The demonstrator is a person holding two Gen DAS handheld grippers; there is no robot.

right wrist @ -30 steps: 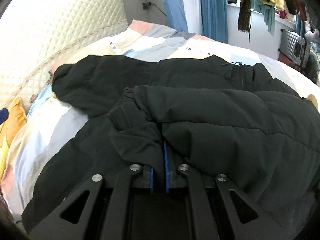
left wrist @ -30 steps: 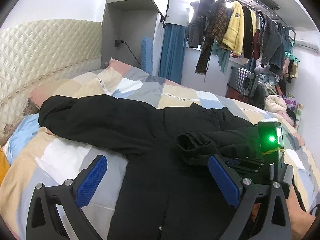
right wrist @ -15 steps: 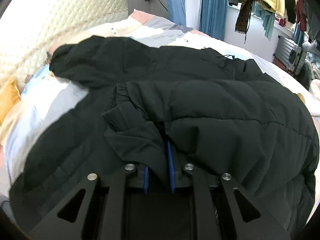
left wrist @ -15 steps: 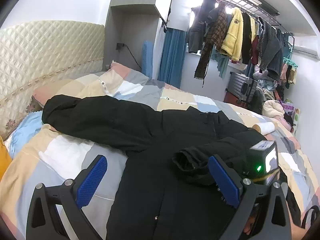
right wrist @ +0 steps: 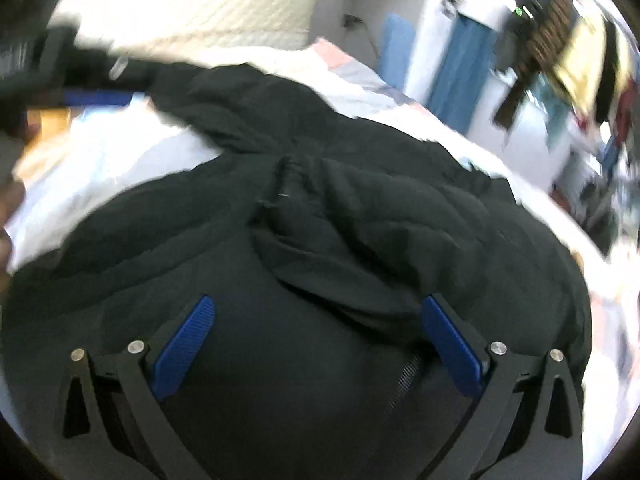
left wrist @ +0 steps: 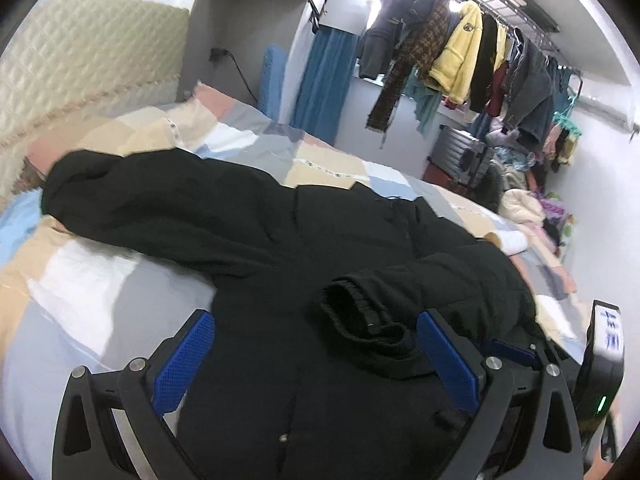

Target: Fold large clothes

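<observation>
Fingers (right wrist: 182, 348) spread wide above the black coat (left wrist: 304, 240); no legible writing.

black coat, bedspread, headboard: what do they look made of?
Black coat: matte woven shell, likely synthetic, padded; stitched puffy panels, ribbed knit cuff.
Bedspread: soft matte fabric, cotton-like; pastel blocks, gentle creases.
Headboard: cream quilted upholstery with a slight sheen, probably faux leather; diamond tufting. The right view is too blurred to confirm any of this.

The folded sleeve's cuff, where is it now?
In the left wrist view the cuff lies on the black coat's chest, just ahead of the open left tool's right finger.
</observation>
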